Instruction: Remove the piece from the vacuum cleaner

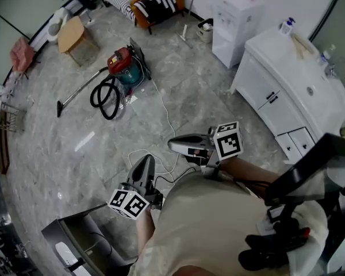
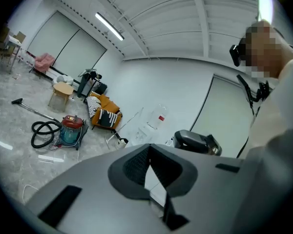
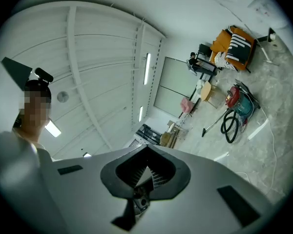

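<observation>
Task not started, by my reading. Well apart from you, toward the far edge of the floor: wand lying out leftmost, black hose coiled beside it, then the canister vacuum cleaner, red lid over teal body, near the striped sofa. No piece looks detached.

Your left gripper: jaws together, nothing between them. Your right gripper: jaws together, also empty. Both are held close to your body.

Left to do: approach, grasp the piece, pull it free.

No brand or writing legible on the vacuum. The cubes show only square markers.
</observation>
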A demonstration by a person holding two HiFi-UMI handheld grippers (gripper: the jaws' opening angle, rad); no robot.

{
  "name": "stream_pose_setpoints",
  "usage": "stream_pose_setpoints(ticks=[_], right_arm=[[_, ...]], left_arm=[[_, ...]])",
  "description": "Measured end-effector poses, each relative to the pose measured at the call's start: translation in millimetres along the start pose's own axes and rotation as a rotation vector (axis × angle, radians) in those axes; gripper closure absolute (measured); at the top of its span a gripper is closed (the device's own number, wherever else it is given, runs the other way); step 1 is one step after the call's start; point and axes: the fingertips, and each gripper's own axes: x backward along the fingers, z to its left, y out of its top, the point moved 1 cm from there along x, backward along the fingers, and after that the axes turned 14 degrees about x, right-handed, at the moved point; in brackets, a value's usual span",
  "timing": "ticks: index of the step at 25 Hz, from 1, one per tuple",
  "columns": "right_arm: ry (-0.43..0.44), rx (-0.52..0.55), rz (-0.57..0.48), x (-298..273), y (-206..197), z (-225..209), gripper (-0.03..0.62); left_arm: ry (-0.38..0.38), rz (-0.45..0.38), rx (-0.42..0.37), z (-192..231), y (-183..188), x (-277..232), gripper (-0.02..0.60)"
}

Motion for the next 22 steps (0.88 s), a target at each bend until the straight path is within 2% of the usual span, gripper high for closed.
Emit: stream_pose_setpoints(ticks=[8, 15, 18, 22], right_arm=[[0.068, -0.060, -0.019, 33.9, 35.5, -28.8, 0.591], [0.173, -0.101, 0.079, 60.8, 46.2, -39.9, 0.591], [0.244, -0.145, 0.132, 75.4, 44.4, -38.4, 0.591], [0.290, -0.172, 0.117, 98.9, 50.6, -36.1, 0.591]], left_arm=[[0.045, 0.025, -0.004, -14.2, -7.1, -53.2, 0.577], [0.107, 0.022, -0.011, -29.7, -12.8, -94.0, 0.577], [0.152, 0.008, -0.022, -38.8, -17.9, -104.7, 0.577], [0.185, 0.017, -0.047, -42.2, -26.6, -115.0, 0.577]])
